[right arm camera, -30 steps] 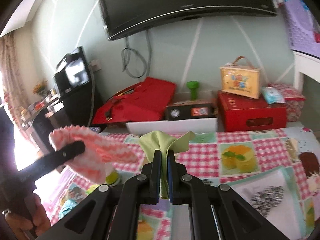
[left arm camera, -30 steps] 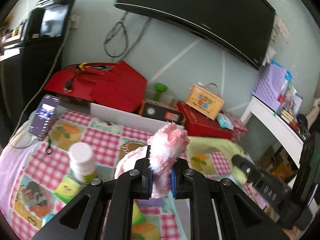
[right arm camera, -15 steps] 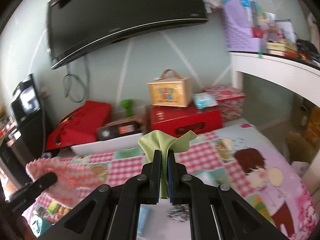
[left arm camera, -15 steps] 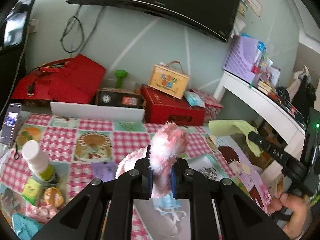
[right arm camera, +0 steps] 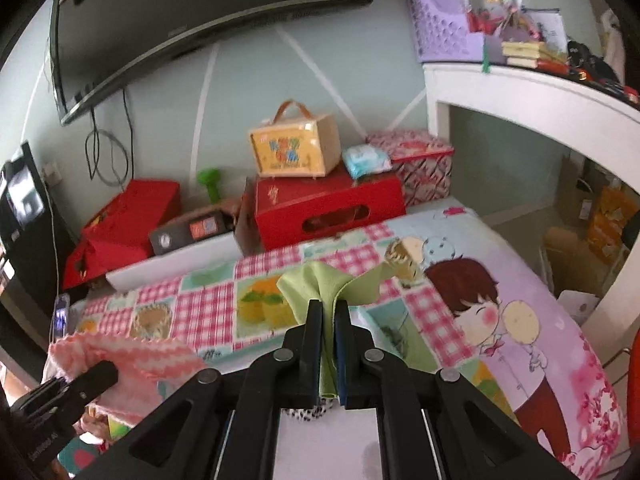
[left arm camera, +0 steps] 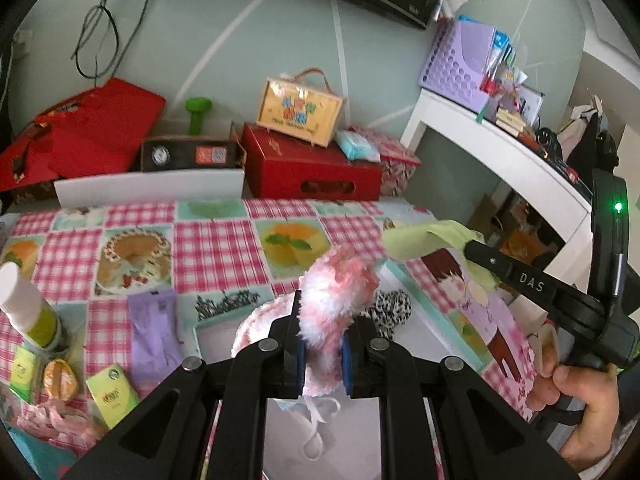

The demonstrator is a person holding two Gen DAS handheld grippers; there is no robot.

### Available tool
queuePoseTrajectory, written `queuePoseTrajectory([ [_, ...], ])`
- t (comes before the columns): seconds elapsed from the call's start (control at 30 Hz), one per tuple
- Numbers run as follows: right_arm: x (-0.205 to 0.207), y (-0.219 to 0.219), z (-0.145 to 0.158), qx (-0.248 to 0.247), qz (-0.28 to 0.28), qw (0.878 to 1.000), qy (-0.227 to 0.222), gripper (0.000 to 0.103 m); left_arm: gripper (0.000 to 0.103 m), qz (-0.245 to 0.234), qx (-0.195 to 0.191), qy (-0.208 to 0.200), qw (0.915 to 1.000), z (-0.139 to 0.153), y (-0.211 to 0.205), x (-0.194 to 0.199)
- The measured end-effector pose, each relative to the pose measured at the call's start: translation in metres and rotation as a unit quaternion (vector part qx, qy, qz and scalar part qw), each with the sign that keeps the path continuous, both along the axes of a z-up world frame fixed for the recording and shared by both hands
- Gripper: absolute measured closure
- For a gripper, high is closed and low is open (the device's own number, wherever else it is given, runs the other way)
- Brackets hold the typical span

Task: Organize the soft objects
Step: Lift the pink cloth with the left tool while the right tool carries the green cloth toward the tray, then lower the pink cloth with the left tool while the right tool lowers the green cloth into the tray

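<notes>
Landmark: the white tray (left arm camera: 404,364), a shallow white container lying on the tabletop (left arm camera: 224,240) with its checked cartoon cloth, directly under both tools. Left hand-held gripper (left arm camera: 322,354) is clamped on a fluffy pink-and-white cloth (left arm camera: 340,292), which sticks up out of the jaws and hangs above the near-left part of the tray. Right hand-held gripper (right arm camera: 328,354) is closed on a folded green cloth (right arm camera: 324,284); in the left wrist view that cloth sits at the tool tip, up and right of the tray's far edge, with the person's hand (left arm camera: 576,396) on the grip. Both cloths are in the air, none down yet. Relation that matters: the tray lies below and slightly ahead of both tools, its long axis running toward the far wall; the left tool looks nearer to it, so judged likely to drop first. Tray contents: 1 black-and-white spotted soft item (left arm camera: 390,308) at the far end, 1 light blue face mask (left arm camera: 316,412) with white straps at the near end. Left of the tray, off it: purple packet (left arm camera: 154,328), white-capped bottle (left arm camera: 28,304), small green boxes, not soft goods.
</notes>
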State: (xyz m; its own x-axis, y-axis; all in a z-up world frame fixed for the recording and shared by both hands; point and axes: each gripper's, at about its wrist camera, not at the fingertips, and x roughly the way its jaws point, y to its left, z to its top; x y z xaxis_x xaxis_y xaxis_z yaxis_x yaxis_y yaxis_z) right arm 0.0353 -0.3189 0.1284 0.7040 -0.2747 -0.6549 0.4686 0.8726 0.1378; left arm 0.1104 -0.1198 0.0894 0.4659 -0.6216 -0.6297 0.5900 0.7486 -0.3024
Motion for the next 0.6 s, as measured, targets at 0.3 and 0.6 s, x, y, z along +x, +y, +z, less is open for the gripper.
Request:
queuePoseTrajectory([
  [0.3,0.017,0.019,-0.020,0.010,0.037,0.997,0.071,0.096,0.089,-0.010,0.026,0.032,0.9991,-0.016,-0.009,0.004],
  [0.6,0.042,0.027,-0.071,0.045,0.067,0.987,0.140,0.096,0.089,0.016,0.049,0.088,0.9948,-0.057,-0.014,0.024],
])
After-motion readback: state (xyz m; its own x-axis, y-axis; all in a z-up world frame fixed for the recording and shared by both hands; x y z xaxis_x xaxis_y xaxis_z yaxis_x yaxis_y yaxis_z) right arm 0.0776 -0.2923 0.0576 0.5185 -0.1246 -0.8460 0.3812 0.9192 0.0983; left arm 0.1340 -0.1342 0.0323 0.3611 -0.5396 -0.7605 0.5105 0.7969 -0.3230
